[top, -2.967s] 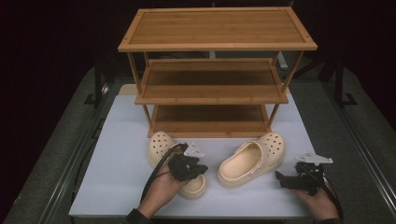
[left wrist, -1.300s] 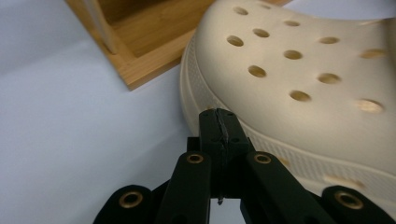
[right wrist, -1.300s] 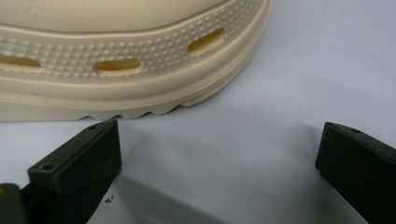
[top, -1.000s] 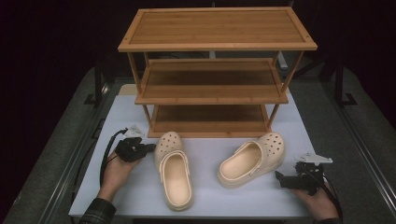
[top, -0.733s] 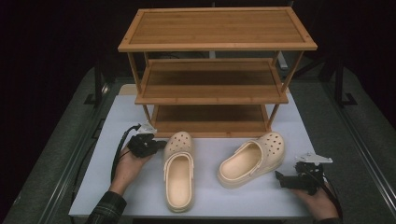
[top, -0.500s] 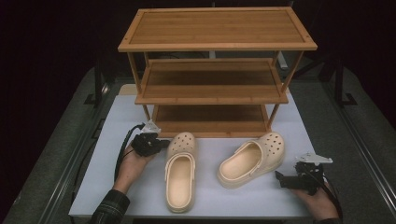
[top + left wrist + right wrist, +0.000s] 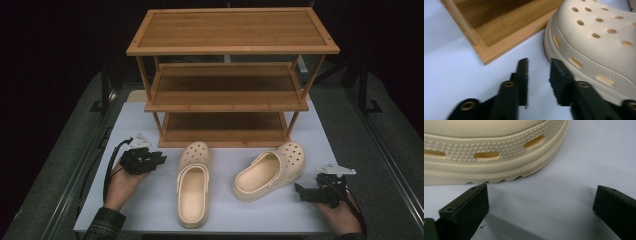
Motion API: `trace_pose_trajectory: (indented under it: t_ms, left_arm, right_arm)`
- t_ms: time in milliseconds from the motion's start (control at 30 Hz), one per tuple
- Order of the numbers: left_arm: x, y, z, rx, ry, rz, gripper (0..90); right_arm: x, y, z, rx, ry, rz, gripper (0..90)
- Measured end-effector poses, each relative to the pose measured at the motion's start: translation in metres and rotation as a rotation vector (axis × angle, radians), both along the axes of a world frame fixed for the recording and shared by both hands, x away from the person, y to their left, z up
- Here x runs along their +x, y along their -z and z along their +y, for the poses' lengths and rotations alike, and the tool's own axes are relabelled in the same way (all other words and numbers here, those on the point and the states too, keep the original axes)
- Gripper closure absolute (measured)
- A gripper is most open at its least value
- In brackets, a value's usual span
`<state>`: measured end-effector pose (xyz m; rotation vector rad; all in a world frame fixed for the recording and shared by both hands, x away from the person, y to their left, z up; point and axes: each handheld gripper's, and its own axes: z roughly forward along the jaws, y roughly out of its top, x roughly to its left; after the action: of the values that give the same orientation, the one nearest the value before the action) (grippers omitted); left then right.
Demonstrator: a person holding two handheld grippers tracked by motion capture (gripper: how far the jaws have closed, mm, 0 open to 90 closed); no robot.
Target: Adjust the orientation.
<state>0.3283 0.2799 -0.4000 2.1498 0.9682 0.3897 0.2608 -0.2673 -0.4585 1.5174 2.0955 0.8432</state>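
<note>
High view: smooth perforated foam clogs (image 7: 194,187), slatted bamboo rack (image 7: 230,75).

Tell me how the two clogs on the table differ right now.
The left clog lies flat on its sole, opening up; the right clog is tipped onto its side. The left clog points straight at the rack; the right clog lies diagonally. Both are cream, perforated, and ungripped.

This looks like a test room or lab, not a home. A white desk (image 7: 150,205) sits in a dark room with black all around it. Metal rails (image 7: 395,150) run along both sides at 3 and 9 o'clock. A bare wooden shoe rack (image 7: 230,75) stands at 12 o'clock with two tan shoes (image 7: 192,187) in front.
</note>
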Motion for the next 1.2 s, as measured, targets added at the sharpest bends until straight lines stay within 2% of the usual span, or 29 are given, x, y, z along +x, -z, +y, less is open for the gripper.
trace_pose_trajectory:
  t_ms: [100, 167, 233, 433, 567, 700, 733, 800, 867, 933, 1033, 1133, 1200]
  left_arm:
    - [-0.011, 0.001, 0.003, 0.022, -0.010, -0.009, 53.5]
    - [-0.018, 0.003, 0.005, 0.058, -0.015, -0.022, 44.8]
    - [-0.026, 0.006, 0.009, 0.080, -0.026, -0.015, 38.6]
    - [-0.040, 0.015, 0.016, 0.098, -0.049, 0.002, 19.1]
    - [-0.047, 0.024, 0.020, 0.111, -0.056, 0.028, 9.6]
    - [-0.051, 0.035, 0.023, 0.137, -0.056, 0.032, 2.4]
    - [-0.051, 0.038, 0.025, 0.142, -0.053, 0.036, 2.4]
    - [-0.049, 0.044, 0.027, 0.147, -0.048, 0.032, 2.4]
    - [-0.048, 0.048, 0.030, 0.108, -0.040, 0.028, 0.8]
    - [-0.048, 0.052, 0.034, 0.064, -0.043, 0.026, 0.7]
    - [-0.049, 0.052, 0.034, 0.071, -0.041, 0.021, 0.4]
    - [-0.049, 0.052, 0.034, 0.067, -0.043, 0.019, 0.4]
    - [-0.049, 0.052, 0.034, 0.065, -0.045, 0.022, 0.4]
  right_arm:
    - [0.000, 0.000, 0.000, -0.001, 0.001, 0.001, 0.0]
    - [0.000, 0.000, 0.000, -0.001, 0.001, 0.002, 0.0]
    - [0.000, 0.000, 0.000, -0.002, 0.001, 0.003, 0.0]
    - [0.000, 0.000, 0.000, -0.003, -0.001, 0.002, 0.0]
    - [0.000, 0.000, 0.000, -0.004, -0.002, 0.005, 0.0]
    - [0.002, -0.003, 0.000, -0.008, 0.000, 0.026, 1.5]
    - [0.002, -0.004, 0.000, -0.010, -0.003, 0.029, 4.4]
    - [0.000, -0.008, -0.002, -0.005, -0.019, 0.032, 16.6]
    - [0.000, -0.012, -0.006, 0.007, -0.020, 0.032, 20.5]
    - [-0.002, -0.017, -0.010, 0.022, -0.030, 0.019, 31.2]
    - [-0.002, -0.025, -0.016, 0.048, -0.042, -0.011, 49.8]
    - [0.004, -0.036, -0.022, 0.074, -0.055, -0.047, 76.6]
    - [0.010, -0.041, -0.024, 0.080, -0.058, -0.050, 87.8]
